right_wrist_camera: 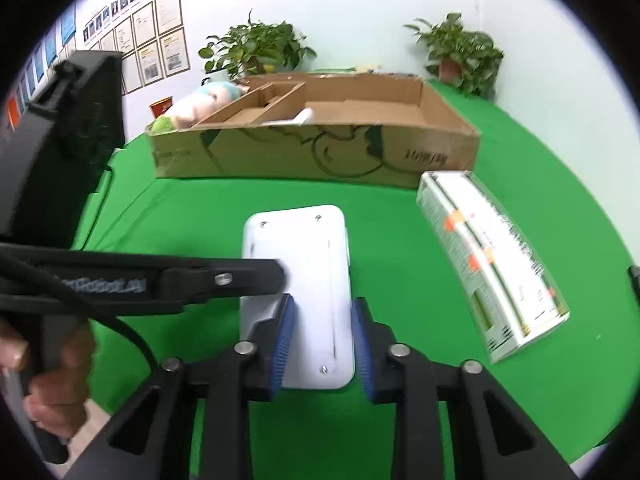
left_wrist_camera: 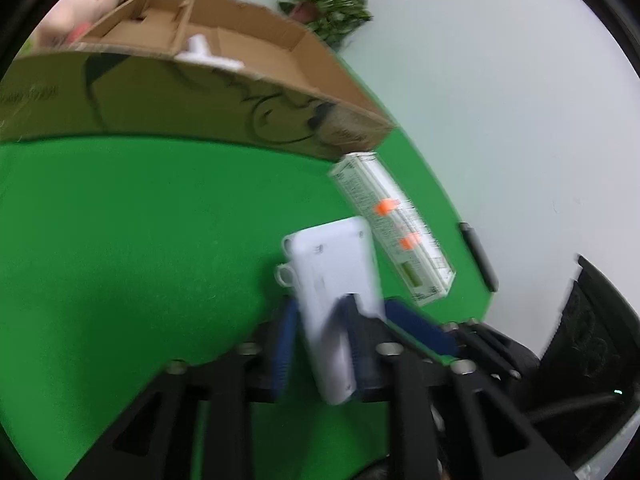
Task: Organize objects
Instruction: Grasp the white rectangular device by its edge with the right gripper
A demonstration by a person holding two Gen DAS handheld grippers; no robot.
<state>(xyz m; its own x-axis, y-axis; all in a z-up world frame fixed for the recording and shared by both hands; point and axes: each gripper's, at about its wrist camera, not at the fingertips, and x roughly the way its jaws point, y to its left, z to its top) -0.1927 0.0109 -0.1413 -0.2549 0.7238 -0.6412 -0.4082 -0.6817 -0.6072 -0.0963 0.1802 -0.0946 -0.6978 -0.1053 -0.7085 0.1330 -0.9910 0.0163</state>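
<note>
A white flat plastic device point(right_wrist_camera: 304, 280) is between the blue pads point(right_wrist_camera: 285, 340) of my right gripper point(right_wrist_camera: 322, 342), which is shut on its sides. My left gripper point(left_wrist_camera: 322, 344) also grips the same white device point(left_wrist_camera: 336, 276) by its edge; in the right wrist view the left gripper's finger point(right_wrist_camera: 224, 276) reaches onto the device from the left. An open cardboard box point(right_wrist_camera: 316, 136) with dividers stands behind on the green table point(right_wrist_camera: 192, 216). A long white carton with orange marks point(right_wrist_camera: 492, 264) lies to the right; it also shows in the left wrist view point(left_wrist_camera: 396, 224).
A plush toy point(right_wrist_camera: 200, 106) lies at the box's left end. Potted plants point(right_wrist_camera: 256, 50) stand by the wall behind. A white item point(right_wrist_camera: 302, 117) lies inside the box. A dark pen-like object point(left_wrist_camera: 478, 256) lies at the table's edge. A black case point(right_wrist_camera: 64, 132) stands at left.
</note>
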